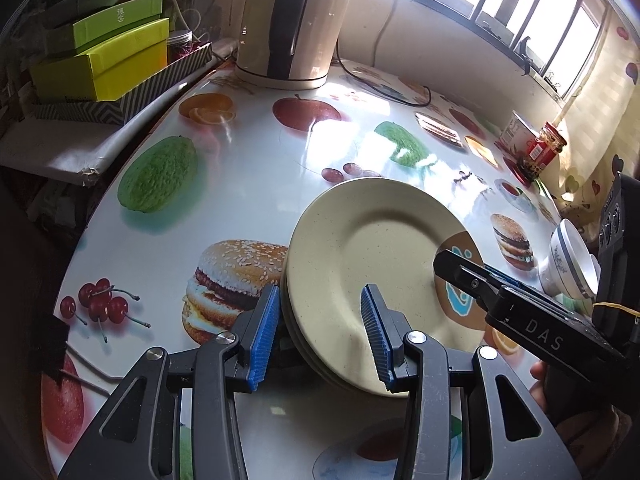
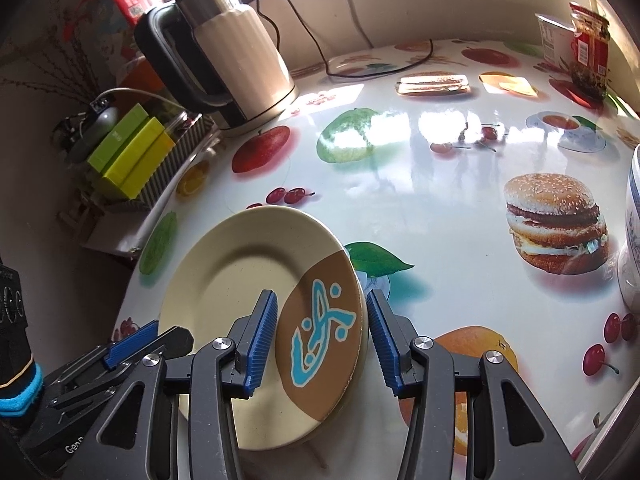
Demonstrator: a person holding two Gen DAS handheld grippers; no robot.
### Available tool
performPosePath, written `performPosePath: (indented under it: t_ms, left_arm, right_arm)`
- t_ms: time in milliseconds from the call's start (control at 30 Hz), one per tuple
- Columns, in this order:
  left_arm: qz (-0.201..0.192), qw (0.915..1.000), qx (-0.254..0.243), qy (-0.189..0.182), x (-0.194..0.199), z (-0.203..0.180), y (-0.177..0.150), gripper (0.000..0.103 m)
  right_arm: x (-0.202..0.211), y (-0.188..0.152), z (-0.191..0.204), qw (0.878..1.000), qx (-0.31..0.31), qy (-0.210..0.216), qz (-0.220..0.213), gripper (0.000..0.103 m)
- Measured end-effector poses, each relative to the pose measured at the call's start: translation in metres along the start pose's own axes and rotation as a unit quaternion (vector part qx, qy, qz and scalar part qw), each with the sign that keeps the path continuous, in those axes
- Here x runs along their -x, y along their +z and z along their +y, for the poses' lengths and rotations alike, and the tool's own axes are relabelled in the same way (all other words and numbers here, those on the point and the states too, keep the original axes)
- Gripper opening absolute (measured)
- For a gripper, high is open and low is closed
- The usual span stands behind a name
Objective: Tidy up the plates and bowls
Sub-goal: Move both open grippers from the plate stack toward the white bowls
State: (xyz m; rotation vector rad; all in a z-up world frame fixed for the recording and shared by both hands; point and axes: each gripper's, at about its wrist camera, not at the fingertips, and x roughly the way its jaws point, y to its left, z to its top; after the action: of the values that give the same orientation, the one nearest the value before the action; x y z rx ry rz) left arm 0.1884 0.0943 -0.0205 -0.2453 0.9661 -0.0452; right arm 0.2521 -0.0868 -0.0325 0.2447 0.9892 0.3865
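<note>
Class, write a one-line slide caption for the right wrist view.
Right gripper jaws straddle the rim of stacked cream plates on a fruit-print table, kettle behind.

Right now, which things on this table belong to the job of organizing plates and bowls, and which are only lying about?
Part of the job:
- stack of plates, both grippers' fingers straddling its rim
- white bowl near the table's right edge

Just lying about:
- electric kettle and its cord
- red-labelled jar
- paper cup
- green boxes
</note>
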Motion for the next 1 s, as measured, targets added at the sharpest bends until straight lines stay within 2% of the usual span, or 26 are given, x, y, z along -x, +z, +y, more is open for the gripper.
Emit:
performPosePath:
  t_ms: [133, 233, 667, 900, 1000]
  left_arm:
    - [-0.008, 0.9999, -0.005, 0.011, 0.01, -0.003, -0.002, 0.043]
    - [-0.032, 0.999, -0.019, 0.025, 0.024, -0.008, -0.003, 0.043]
    - [-0.048, 0.9983, -0.031, 0.015, 0.053, -0.033, -0.008, 0.043]
    - [-0.047, 0.9981, -0.04, 0.0, 0.056, -0.052, -0.014, 0.043]
    - [-0.06, 0.9971, -0.046, -0.002, 0.061, -0.06, -0.014, 0.043]
  right_arm:
    - [0.008, -0.002, 0.0, 1.0, 0.004, -0.006, -0.007, 0.048]
    - [0.016, -0.003, 0.0, 1.0, 0.011, -0.015, -0.016, 0.05]
    - [0.066, -0.009, -0.001, 0.998, 0.014, -0.027, -0.049, 0.05]
    - [0.092, -0.013, -0.006, 0.996, 0.01, -0.048, -0.069, 0.051]
    - [0.101, -0.015, -0.009, 0.995, 0.012, -0.058, -0.075, 0.051]
